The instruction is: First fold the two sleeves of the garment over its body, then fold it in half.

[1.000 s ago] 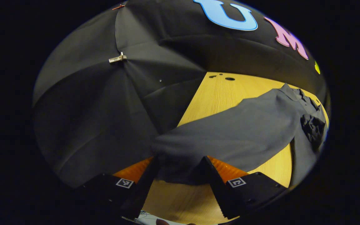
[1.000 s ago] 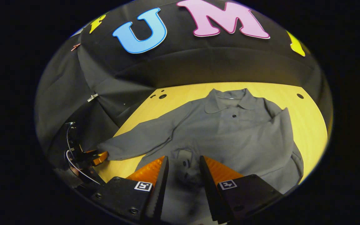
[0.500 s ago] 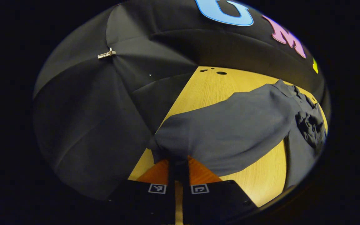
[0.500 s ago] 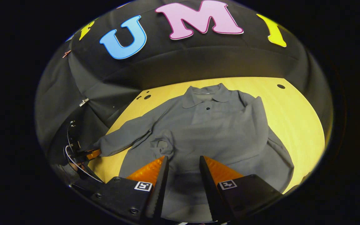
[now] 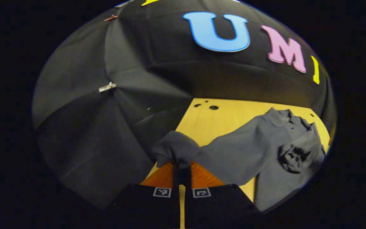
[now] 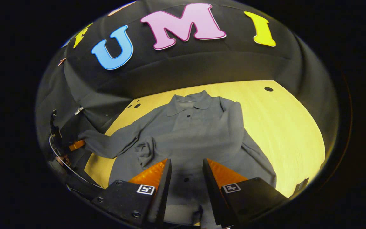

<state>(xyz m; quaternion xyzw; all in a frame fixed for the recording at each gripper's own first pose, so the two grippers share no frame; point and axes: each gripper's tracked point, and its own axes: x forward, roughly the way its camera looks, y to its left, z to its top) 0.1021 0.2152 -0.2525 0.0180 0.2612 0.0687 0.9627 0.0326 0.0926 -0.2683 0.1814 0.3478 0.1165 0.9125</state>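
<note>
Left gripper view, left tongs pinching sleeve cuff, tips hidden, right tongs spread

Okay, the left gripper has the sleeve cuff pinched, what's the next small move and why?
Probably carry the cuff across over the shirt body and lay it there. The left gripper is shut on the cuff, that sleeve stretches out past the table edge, and the other sleeve already lies folded over the body.
</note>
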